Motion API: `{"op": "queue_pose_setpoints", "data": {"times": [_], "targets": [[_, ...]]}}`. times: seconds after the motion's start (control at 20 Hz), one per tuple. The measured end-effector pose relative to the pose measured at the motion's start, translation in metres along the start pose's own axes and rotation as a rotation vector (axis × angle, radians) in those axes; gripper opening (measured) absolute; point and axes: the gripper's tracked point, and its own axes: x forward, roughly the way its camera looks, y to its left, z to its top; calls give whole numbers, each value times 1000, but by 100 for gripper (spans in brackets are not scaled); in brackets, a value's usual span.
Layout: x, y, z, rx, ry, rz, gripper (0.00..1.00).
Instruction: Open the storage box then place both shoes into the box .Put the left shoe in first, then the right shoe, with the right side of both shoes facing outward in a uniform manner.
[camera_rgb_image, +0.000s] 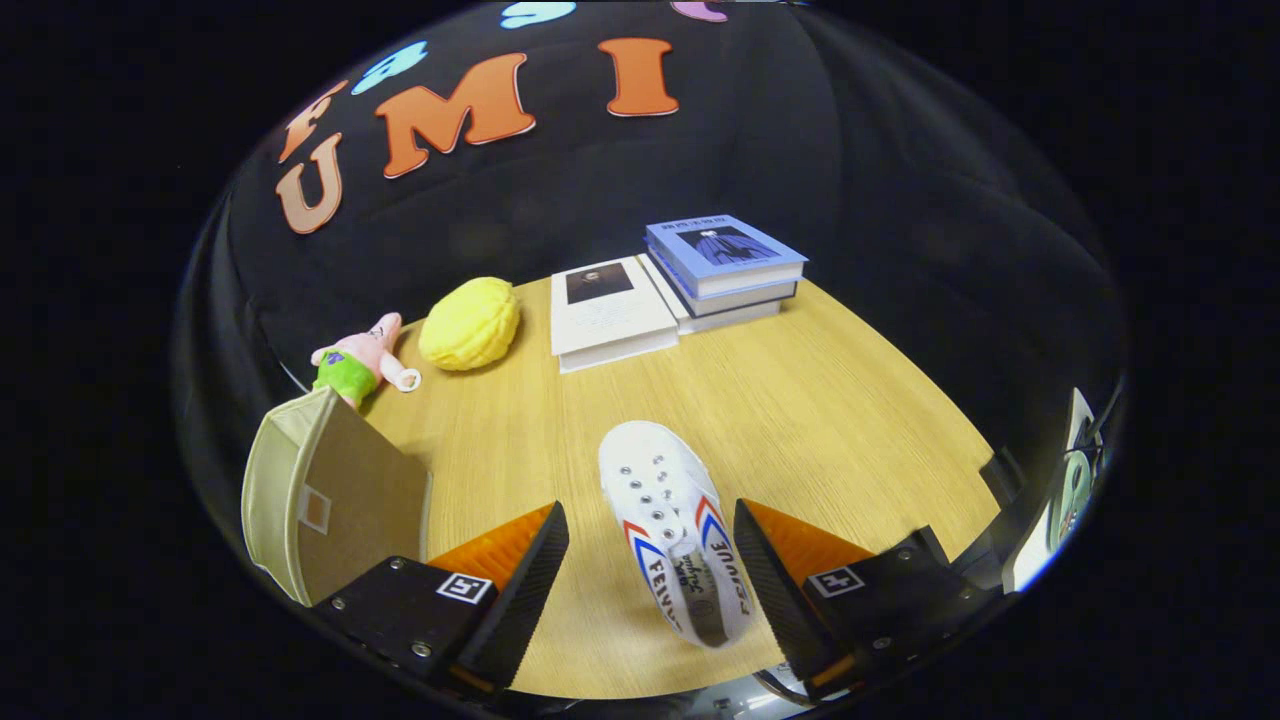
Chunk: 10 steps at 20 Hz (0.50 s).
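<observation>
Wood-grain table (800, 420) against black cloth, with clutter along the far edge: stacked books (725, 265) far right, a white book (608, 312) just left of them, a yellow plush lump (470, 323) further left, a pink plush toy (362, 362) at the far left; nearer on the left, the storage box (320, 500), beige fabric, tipped or seen at an angle, just beyond the left finger.

Gripper (650, 575) spread wide, holding nothing; white shoe (672, 530) lying on the table between the fingers, toe pointing away, heel end near, clear gaps on both sides, neither finger touching.

Judged as the approach to a shoe pickup, fingers straddling but not yet closed; cannot tell whether left or right shoe, so cannot tell whether first or second placement. Next move likely calls for settling lower around the shoe's middle, closing on both sides, lifting, then swinging left toward the box while keeping the right side facing outward.

Hard to make out: whether the box stands open, its mouth being turned away or foreshortened; any shoe already inside hidden by the box wall; heel of the shoe partly cut off low down; blurred objects at the near right edge, not identifiable.
</observation>
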Motion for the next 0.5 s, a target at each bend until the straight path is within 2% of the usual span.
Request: {"op": "queue_pose_setpoints", "data": {"times": [0.5], "targets": [[36,-50,-53,60,110,-72,96]]}}
